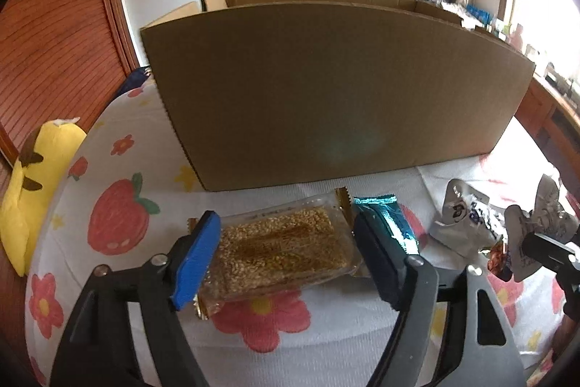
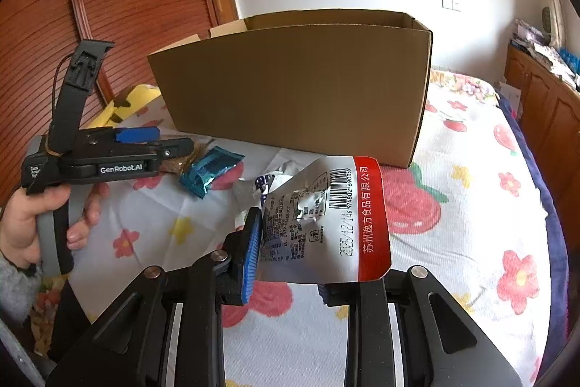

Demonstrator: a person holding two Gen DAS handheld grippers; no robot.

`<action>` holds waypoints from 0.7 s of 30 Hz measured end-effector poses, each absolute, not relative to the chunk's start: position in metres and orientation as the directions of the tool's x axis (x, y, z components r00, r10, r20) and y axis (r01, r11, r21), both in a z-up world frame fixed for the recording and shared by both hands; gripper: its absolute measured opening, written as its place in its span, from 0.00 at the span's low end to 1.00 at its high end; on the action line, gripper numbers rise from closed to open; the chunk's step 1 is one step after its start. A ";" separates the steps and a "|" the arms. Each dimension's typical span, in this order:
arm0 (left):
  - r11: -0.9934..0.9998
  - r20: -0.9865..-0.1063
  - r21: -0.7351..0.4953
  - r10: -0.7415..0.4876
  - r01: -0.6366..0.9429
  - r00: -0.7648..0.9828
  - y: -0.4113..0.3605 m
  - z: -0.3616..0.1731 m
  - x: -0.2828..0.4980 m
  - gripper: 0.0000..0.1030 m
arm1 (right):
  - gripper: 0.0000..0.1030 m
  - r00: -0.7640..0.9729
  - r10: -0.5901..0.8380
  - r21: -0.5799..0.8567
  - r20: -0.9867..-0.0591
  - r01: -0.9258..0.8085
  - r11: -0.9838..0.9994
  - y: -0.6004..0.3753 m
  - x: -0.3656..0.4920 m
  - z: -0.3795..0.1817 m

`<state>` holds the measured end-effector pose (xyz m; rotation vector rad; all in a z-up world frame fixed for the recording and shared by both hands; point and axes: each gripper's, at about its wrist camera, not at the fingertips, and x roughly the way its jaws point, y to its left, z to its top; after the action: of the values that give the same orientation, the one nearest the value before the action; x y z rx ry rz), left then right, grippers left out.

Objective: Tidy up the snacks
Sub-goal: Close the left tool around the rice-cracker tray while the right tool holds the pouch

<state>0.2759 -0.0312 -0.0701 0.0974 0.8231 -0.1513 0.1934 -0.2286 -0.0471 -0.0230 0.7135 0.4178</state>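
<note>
My left gripper (image 1: 286, 251) is closed on a clear pack of sesame bars (image 1: 279, 249) resting on the flowered bedsheet (image 1: 119, 223). A teal foil snack (image 1: 388, 216) lies just right of it, also in the right wrist view (image 2: 208, 171). My right gripper (image 2: 290, 260) is shut on a silver and red snack pouch (image 2: 326, 223), held above the bed; it shows in the left wrist view (image 1: 522, 234) too. Another silver pouch (image 1: 464, 223) lies beneath it. An open cardboard box (image 1: 326, 89) stands behind the snacks, also in the right wrist view (image 2: 297, 82).
A yellow banana plush (image 1: 32, 187) lies at the bed's left edge by a wooden wardrobe (image 2: 127, 6). A wooden cabinet (image 2: 543, 97) with clutter stands to the right. The left gripper (image 2: 119, 151) and the hand holding it show in the right wrist view.
</note>
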 end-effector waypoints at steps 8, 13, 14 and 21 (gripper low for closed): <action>0.988 -0.740 0.068 -0.045 0.141 0.671 -0.030 -0.072 0.281 0.79 | 0.24 0.679 0.372 0.113 -0.633 -0.394 0.912 -0.228 0.191 -0.047; 0.991 -0.738 0.074 -0.018 0.108 0.674 -0.021 -0.073 0.281 0.81 | 0.24 0.678 0.378 0.114 -0.630 -0.401 0.909 -0.228 0.191 -0.048; 0.992 -0.739 0.071 -0.018 0.104 0.674 -0.019 -0.073 0.281 0.82 | 0.24 0.678 0.379 0.114 -0.630 -0.402 0.909 -0.228 0.191 -0.048; 0.997 -0.764 0.023 -0.029 0.072 0.644 -0.006 -0.079 0.291 0.95 | 0.24 0.681 0.381 0.114 -0.626 -0.404 0.908 -0.228 0.190 -0.048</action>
<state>0.2907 -0.0059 -0.0791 0.0531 0.8688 -0.0576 0.1903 -0.2284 -0.0479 -0.0341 0.6941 0.4406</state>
